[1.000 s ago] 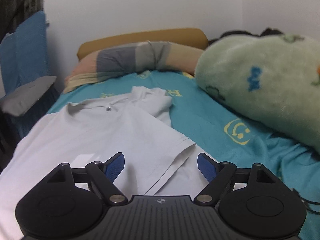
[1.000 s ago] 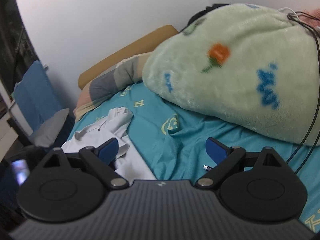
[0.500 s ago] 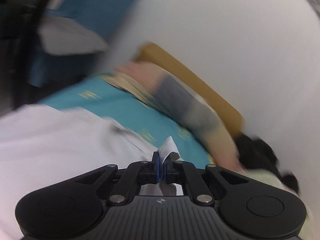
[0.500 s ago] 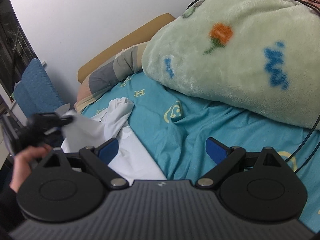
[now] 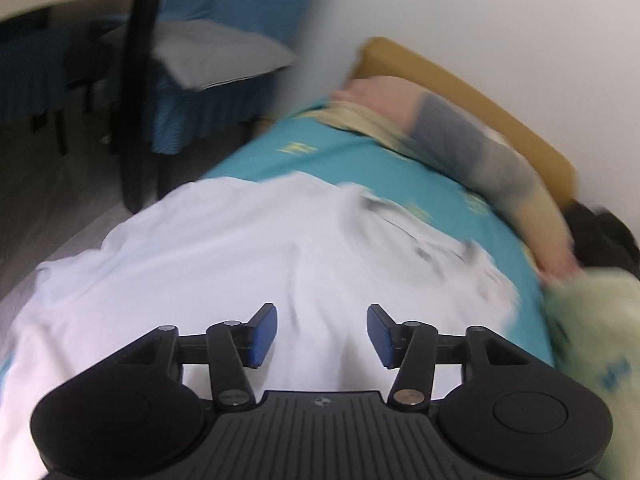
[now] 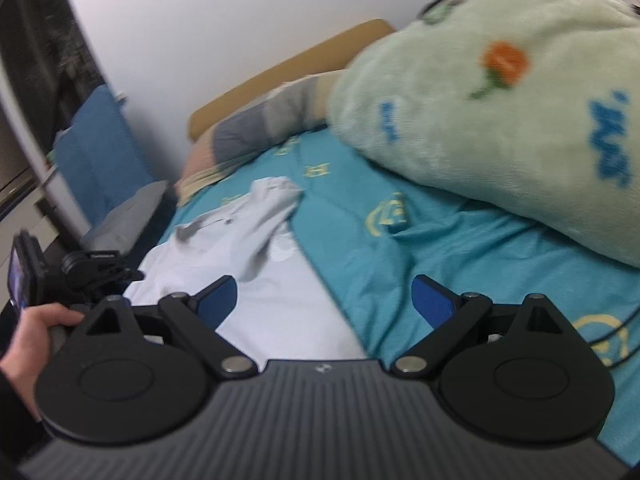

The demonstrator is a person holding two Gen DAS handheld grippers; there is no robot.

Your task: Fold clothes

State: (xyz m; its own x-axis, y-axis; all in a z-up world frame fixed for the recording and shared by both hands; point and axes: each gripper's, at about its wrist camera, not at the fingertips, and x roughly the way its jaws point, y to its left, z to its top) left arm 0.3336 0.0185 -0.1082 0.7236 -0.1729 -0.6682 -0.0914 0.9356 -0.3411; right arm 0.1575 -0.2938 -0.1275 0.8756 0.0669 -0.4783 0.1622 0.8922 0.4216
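From the left wrist camera we see our left gripper (image 5: 322,334) with its blue pads spread apart and nothing between them, hanging over the white shirt (image 5: 248,264). The shirt lies spread across the near part of the bed (image 5: 360,160), on a teal sheet printed with yellow marks. The picture is blurred, so the collar area toward the right reads only as a few dark smears. Beyond the shirt a long striped bolster (image 5: 472,144) in pink, grey and cream runs along a tan headboard (image 5: 472,92), which stands against a plain white wall (image 5: 480,8). At the right edge a pale green blanket (image 5: 592,320) rises from the sheet. To the left of the bed stands a chair with a blue cover and a grey cushion (image 5: 216,56) on its seat, and a dark post (image 5: 140,80) crosses in front of it down to the grey floor.

From the right wrist camera our right gripper (image 6: 324,300) is also wide apart and empty, held above the right edge of the shirt (image 6: 248,240), where white cloth meets teal sheet. A sleeve is bunched and folded in over the shirt's body. The green blanket (image 6: 500,100), with an orange flower and blue lettering, fills the upper right and rests on the bed (image 6: 440,240). At the far left we see our left hand (image 6: 28,340) holding the other device, close beside the shirt's left side. A thin dark cable (image 6: 616,332) lies on the sheet at the right.
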